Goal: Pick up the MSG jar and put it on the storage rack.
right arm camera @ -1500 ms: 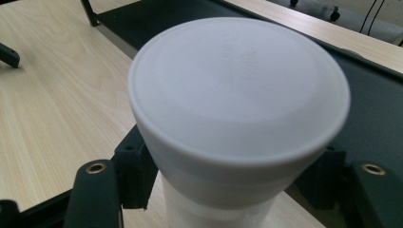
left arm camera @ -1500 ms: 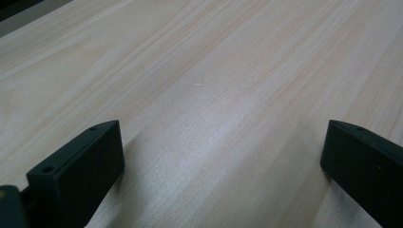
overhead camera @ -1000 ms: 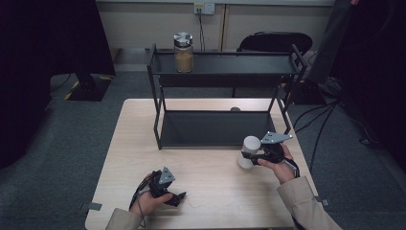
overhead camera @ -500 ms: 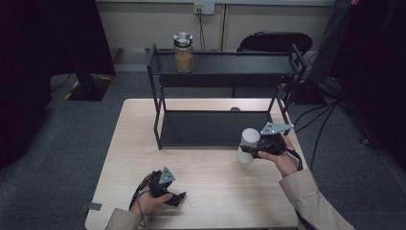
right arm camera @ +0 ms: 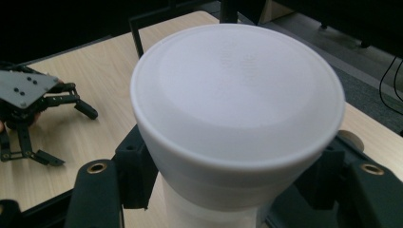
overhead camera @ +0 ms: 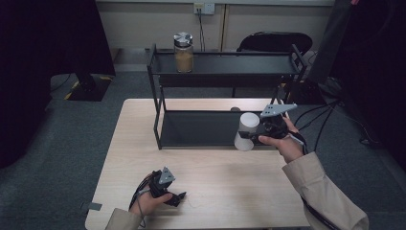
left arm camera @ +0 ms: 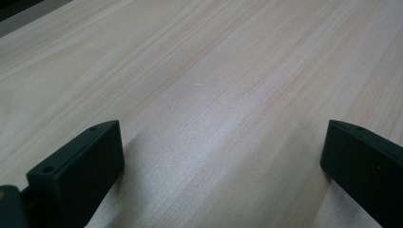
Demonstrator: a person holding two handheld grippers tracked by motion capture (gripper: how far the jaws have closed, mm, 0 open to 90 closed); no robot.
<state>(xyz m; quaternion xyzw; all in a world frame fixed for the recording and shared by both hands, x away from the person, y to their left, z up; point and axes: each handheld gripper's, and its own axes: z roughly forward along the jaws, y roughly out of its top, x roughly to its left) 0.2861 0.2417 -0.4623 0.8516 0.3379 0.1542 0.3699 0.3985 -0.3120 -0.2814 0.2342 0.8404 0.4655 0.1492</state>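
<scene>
The right hand-held gripper [overhead camera: 256, 132] sits right of centre in the high view, and it's clamped on a white container [overhead camera: 245, 130], a pale cylinder with a flared end. The container is tilted, hanging in front of the lower level of the black two-tier rack [overhead camera: 225, 72], and it looks to be off the table [overhead camera: 210, 191]. In the right gripper view the container [right arm camera: 237, 118] takes up the middle of the frame, its broad round face turned toward the lens, with black jaws pressed against it on both sides below the rim.

Down at the lower left of the high view, the left hand-held gripper [overhead camera: 172, 197] rests low on the table near the front edge, the person's hand wrapped around its body. Its own view looks along the pale wood grain [left arm camera: 204, 95], the two black jaws standing wide apart at the bottom corners with nothing between them. The right gripper view catches it too, at the left edge of the frame [right arm camera: 66, 133], jaws spread on the tabletop.

Up on the top shelf of the rack, upper centre of the high view, a glass jar [overhead camera: 183, 52] with a metal lid and brownish contents stands upright, well apart from the white container. A dark chair [overhead camera: 275, 42] stands behind the rack.
</scene>
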